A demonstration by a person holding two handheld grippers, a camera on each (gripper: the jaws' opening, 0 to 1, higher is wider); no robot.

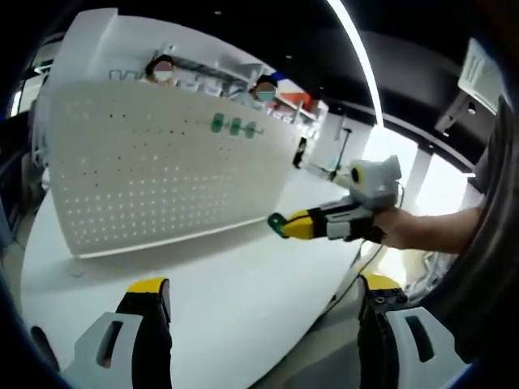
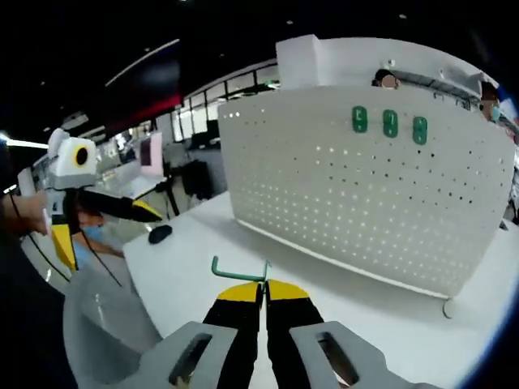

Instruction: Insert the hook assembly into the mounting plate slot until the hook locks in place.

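A white perforated mounting plate [image 1: 162, 178] [image 2: 365, 194] stands upright on the white table [image 1: 235, 300]. Three green hooks [image 1: 235, 126] [image 2: 389, 121] sit in its upper rows. My right gripper [image 2: 263, 293] is shut on a green hook assembly [image 2: 237, 273], whose bent wire sticks out to the left of the yellow tips. In the left gripper view, the right gripper [image 1: 297, 225] comes in from the right and holds the hook assembly [image 1: 278, 224] off the plate's right end. My left gripper [image 1: 263, 293] [image 2: 105, 228] is open and holds nothing.
A small metal hook [image 2: 446, 309] lies on the table by the plate's lower right corner. A black mouse [image 2: 160, 233] rests near the table's far left edge. Two people stand behind the plate. Desks and monitors fill the background.
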